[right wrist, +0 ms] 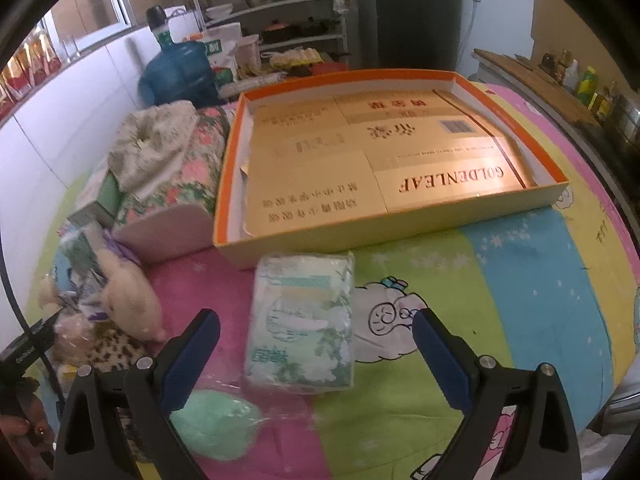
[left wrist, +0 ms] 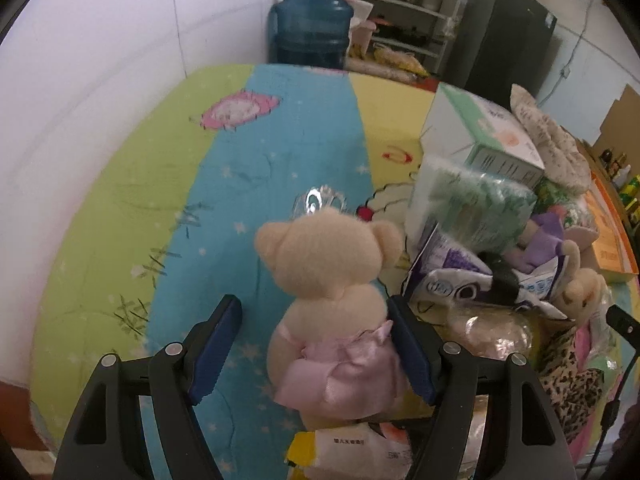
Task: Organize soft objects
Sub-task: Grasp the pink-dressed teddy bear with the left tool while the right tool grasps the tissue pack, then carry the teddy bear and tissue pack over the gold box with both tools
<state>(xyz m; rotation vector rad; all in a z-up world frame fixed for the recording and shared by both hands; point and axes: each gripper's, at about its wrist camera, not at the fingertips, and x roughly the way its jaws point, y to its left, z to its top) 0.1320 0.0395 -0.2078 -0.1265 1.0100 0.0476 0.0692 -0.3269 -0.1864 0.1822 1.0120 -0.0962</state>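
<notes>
Plush fuzzy teddy bear (left wrist: 332, 272) in a satin pink dress stood between the left gripper (left wrist: 316, 344) fingers, spread apart. The right gripper (right wrist: 316, 354) gaped wide around a crinkly plastic-wrapped tissue pack (right wrist: 302, 320).

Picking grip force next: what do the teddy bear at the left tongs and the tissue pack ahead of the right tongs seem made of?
Teddy bear: looks like short fuzzy plush, matte cream, with a shiny satin-like pink skirt. Tissue pack: seems thin glossy plastic film over soft paper, judging by its wrinkles and glare. Both look compressible.
</notes>
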